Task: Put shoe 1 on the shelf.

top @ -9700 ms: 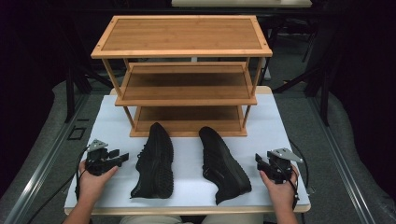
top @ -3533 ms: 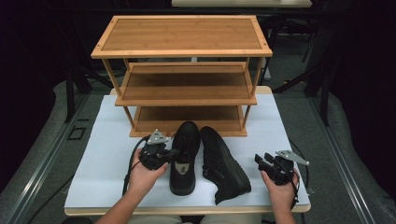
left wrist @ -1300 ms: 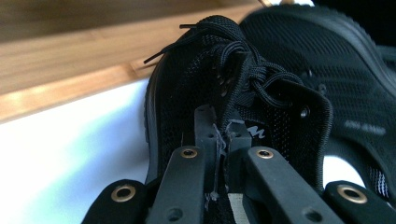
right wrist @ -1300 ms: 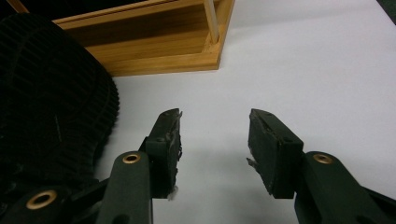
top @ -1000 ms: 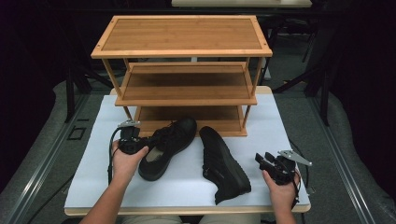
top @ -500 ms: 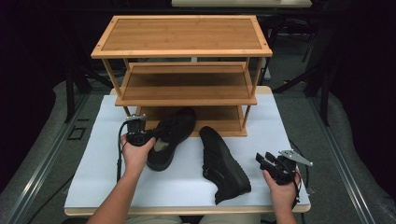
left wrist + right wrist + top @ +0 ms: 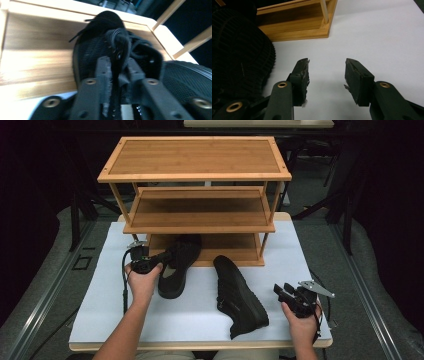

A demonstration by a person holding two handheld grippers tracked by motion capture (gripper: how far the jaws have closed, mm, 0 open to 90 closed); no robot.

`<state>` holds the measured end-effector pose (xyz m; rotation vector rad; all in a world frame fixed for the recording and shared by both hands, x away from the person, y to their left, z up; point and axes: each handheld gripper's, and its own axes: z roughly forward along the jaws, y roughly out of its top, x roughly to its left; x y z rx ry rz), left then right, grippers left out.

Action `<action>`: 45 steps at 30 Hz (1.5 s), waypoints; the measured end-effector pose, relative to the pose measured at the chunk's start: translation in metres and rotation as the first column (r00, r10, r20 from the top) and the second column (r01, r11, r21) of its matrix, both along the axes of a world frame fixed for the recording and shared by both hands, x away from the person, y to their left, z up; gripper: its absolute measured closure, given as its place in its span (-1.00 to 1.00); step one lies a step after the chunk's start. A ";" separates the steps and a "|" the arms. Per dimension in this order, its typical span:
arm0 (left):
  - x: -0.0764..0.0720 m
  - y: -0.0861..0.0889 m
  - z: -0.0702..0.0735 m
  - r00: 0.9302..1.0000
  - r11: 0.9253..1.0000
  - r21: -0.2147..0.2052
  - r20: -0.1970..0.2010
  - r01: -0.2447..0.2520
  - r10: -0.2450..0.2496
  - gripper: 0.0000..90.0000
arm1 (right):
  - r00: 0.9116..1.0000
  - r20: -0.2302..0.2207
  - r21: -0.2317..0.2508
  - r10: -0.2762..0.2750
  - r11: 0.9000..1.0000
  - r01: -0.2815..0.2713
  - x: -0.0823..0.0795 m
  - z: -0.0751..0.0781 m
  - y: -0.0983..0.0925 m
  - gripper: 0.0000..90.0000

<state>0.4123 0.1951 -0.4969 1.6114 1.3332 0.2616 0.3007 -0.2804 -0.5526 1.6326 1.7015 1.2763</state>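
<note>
The left gripper (image 7: 159,260) is clamped on a black shoe (image 7: 176,267), toe poking ahead into the rack's (image 7: 200,217) bottom shelf. The right gripper (image 7: 283,289) rests half-open, empty, second shoe (image 7: 239,295) to its left on the bench (image 7: 110,270).

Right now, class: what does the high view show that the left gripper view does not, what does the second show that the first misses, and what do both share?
High view alone: the rack's top shelf, the second shoe on the white table, and the open right gripper.
Left gripper view alone: close up, the left gripper pinching the shoe's collar.
Shared: the held shoe with its toe reaching the bottom shelf.
</note>
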 end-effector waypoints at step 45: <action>-0.094 0.022 -0.046 0.965 0.929 0.270 -0.007 0.253 -0.261 0.39 | 1.000 -0.009 0.001 0.004 1.000 -0.004 -0.002 0.002 0.002 0.19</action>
